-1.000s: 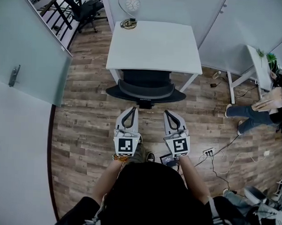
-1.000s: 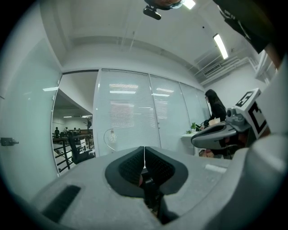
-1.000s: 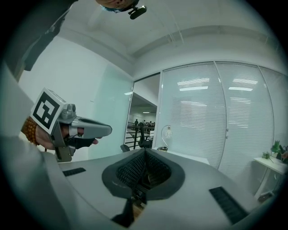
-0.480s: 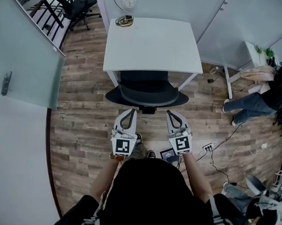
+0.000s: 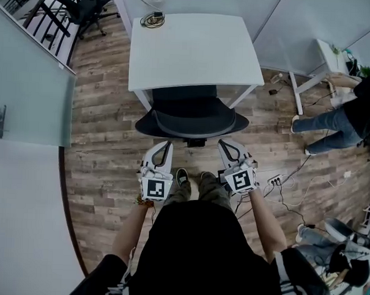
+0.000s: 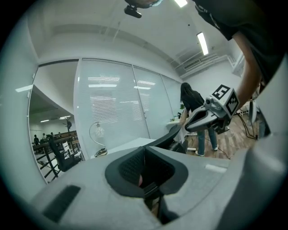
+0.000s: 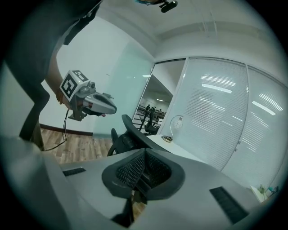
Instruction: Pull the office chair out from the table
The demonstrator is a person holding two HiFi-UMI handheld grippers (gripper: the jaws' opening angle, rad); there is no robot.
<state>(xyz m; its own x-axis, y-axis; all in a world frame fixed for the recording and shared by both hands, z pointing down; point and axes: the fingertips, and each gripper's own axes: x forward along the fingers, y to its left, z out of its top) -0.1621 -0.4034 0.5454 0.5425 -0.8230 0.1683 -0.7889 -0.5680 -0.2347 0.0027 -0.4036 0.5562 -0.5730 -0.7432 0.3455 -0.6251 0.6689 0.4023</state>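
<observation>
Black and still pushed in, the office chair (image 5: 192, 116) sits mid-frame in the head view, its seat under the near edge of the white table (image 5: 189, 46) and its backrest toward the person. None of the pull looks done yet. The left hand-held gripper (image 5: 166, 145) and right hand-held gripper (image 5: 225, 144) hang just below the backrest in the frame, not touching it. Each has its jaws closed together on nothing. What remains is reaching the backrest, taking hold and drawing the chair away from the table.
</observation>
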